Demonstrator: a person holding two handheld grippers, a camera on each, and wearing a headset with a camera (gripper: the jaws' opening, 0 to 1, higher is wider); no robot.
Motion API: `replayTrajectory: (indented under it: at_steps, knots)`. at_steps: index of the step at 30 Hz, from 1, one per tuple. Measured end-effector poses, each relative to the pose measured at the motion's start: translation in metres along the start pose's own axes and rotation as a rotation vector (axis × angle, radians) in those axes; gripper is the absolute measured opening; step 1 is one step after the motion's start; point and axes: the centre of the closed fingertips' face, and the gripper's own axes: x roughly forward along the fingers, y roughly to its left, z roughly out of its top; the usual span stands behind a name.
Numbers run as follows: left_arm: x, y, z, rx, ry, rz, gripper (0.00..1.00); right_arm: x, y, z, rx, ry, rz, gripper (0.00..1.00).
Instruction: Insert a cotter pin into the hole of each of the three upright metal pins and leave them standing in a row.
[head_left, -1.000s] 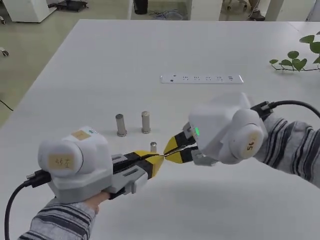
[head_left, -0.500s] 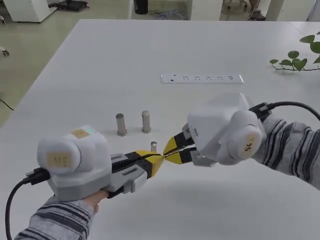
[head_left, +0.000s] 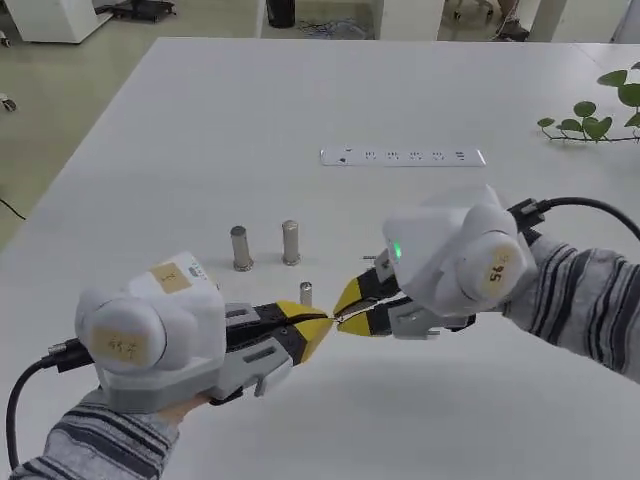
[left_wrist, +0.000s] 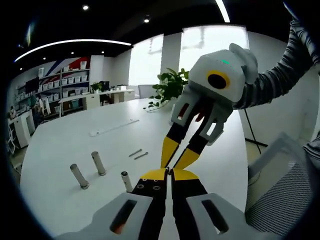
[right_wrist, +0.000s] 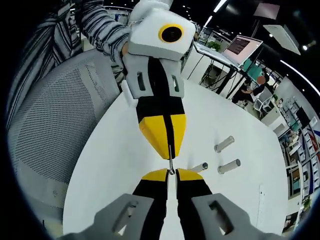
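Three short metal pins stand upright on the white table: two side by side and a smaller-looking third pin nearer me. Above the table, just right of that third pin, my left gripper and right gripper meet tip to tip. A thin cotter pin spans the small gap between them, and both grippers are shut on it. The left gripper view has the three pins left of my shut jaws, with the right gripper coming down from above.
Two spare cotter pins lie on the table beyond the pins. A white power strip lies farther back, and a plant reaches in at the right edge. A mesh chair stands beside the table's near edge.
Both grippers stay tip to tip on the cotter pin. The right gripper has dropped a little and rolled slightly; the left has tilted a bit. The metal pins have not moved.
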Motion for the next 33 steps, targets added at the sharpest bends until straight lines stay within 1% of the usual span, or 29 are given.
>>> replayTrajectory:
  at_steps: [2, 4, 5, 7, 9, 13, 16, 21, 22, 24, 26, 28, 31, 33]
  knots:
    - [0.0, -0.002, -0.001, 0.044, 0.013, -0.016, 0.0, 0.0, 0.002, 0.0, 0.006, 0.001, 0.009, 0.0]
    - [0.0, -0.003, -0.002, 0.069, 0.022, -0.027, 0.0, 0.0, 0.005, 0.0, 0.006, 0.003, 0.023, 0.0]
    - [0.0, -0.005, -0.002, 0.092, 0.028, -0.036, 0.0, 0.001, 0.006, 0.0, 0.003, 0.006, 0.027, 0.0]
    - [0.0, -0.005, -0.005, 0.096, 0.041, -0.039, 0.0, 0.001, 0.009, -0.001, 0.004, 0.015, 0.039, 0.0]
    - [0.001, -0.005, -0.007, 0.115, 0.051, -0.036, 0.0, 0.001, 0.009, -0.001, -0.008, 0.022, 0.039, 0.0]
    - [0.0, -0.002, -0.008, 0.102, 0.052, -0.021, 0.0, 0.0, 0.007, -0.001, -0.032, 0.026, 0.024, 0.0]
    - [0.001, -0.001, -0.007, 0.107, 0.048, -0.005, 0.0, -0.001, 0.005, -0.001, -0.031, 0.029, 0.013, 0.0]
    - [0.004, 0.002, -0.01, 0.088, 0.057, 0.015, 0.0, -0.001, 0.003, -0.002, -0.036, 0.034, 0.002, 0.0]
    - [0.005, 0.004, -0.01, 0.087, 0.058, 0.021, 0.0, -0.001, 0.0, -0.002, -0.035, 0.033, -0.015, 0.0]
    - [0.006, 0.006, -0.01, 0.081, 0.056, 0.031, 0.0, 0.0, -0.001, -0.003, -0.031, 0.03, -0.02, 0.0]
    - [0.007, 0.009, -0.009, 0.068, 0.05, 0.041, 0.01, 0.001, -0.006, -0.007, -0.029, 0.035, -0.044, 0.0]
    - [0.008, 0.011, -0.01, 0.07, 0.056, 0.054, 0.03, 0.001, -0.01, -0.009, -0.012, 0.035, -0.064, 0.0]
    - [0.01, 0.018, -0.014, 0.07, 0.064, 0.085, 0.07, 0.002, -0.021, -0.018, -0.002, 0.069, -0.112, 0.0]
    - [0.011, 0.024, -0.017, 0.061, 0.068, 0.113, 0.09, 0.003, -0.026, -0.022, 0.023, 0.08, -0.134, 0.0]
